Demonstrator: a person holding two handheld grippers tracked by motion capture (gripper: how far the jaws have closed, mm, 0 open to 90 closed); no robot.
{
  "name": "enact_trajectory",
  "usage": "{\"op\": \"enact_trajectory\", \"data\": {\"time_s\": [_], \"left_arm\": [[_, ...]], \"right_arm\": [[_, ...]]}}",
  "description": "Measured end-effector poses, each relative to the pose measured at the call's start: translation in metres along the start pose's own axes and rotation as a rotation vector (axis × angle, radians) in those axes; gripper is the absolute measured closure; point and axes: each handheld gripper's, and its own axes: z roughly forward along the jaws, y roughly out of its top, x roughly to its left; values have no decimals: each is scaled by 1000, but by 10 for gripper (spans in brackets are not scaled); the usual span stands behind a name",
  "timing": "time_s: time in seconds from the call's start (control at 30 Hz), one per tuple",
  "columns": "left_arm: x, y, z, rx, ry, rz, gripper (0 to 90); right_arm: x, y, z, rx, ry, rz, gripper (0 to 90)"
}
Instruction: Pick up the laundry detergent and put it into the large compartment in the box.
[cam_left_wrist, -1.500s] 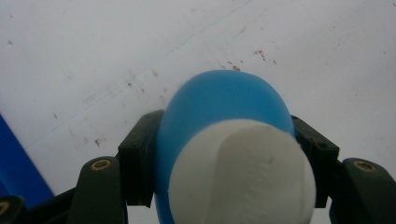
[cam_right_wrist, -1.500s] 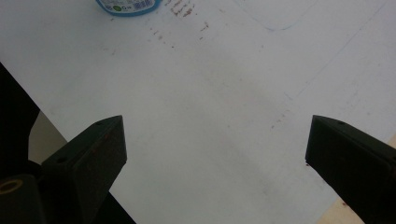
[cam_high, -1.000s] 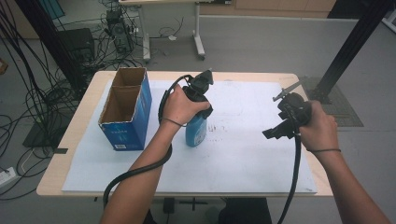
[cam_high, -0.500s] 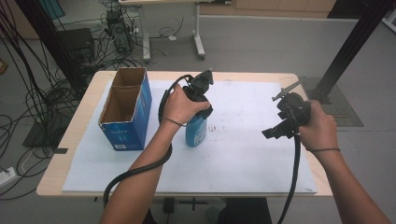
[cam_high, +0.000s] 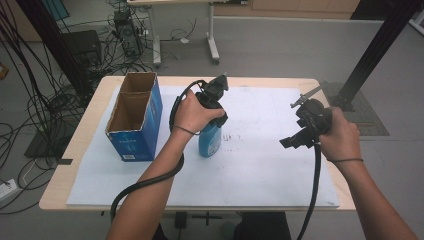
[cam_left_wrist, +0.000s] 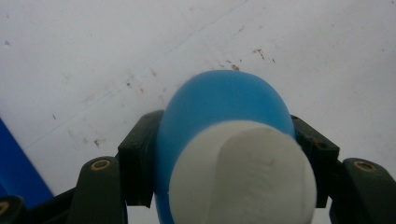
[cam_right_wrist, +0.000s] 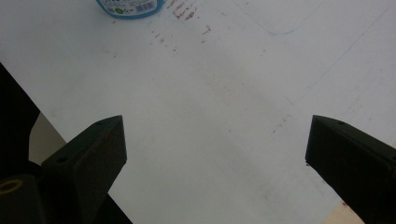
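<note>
A blue bottle (cam_high: 209, 141) with a white cap (cam_left_wrist: 243, 175) stands upright near the middle of the white sheet. My left gripper (cam_high: 212, 107) comes down on it from above and is shut on its upper part; in the left gripper view both pads (cam_left_wrist: 136, 161) press the blue bottle (cam_left_wrist: 219, 105) just under the cap. My right gripper (cam_high: 299, 131) hovers over the right side of the sheet, jaws wide open with nothing between them; in its own view the right gripper (cam_right_wrist: 215, 154) looks at bare sheet, with the bottle's base (cam_right_wrist: 130, 7) at the top edge.
An open blue cardboard box (cam_high: 134, 117) with two compartments stands at the left of the table, close beside the bottle. The white sheet (cam_high: 260, 165) covers most of the wooden table (cam_high: 80, 150). Cables trail off the front edge.
</note>
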Motion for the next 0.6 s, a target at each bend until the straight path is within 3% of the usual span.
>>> {"op": "enact_trajectory", "data": {"time_s": [0.6], "left_arm": [[-1,0,0,2,4,1,371]], "right_arm": [[0,-2,0,-3,5,5,53]]}}
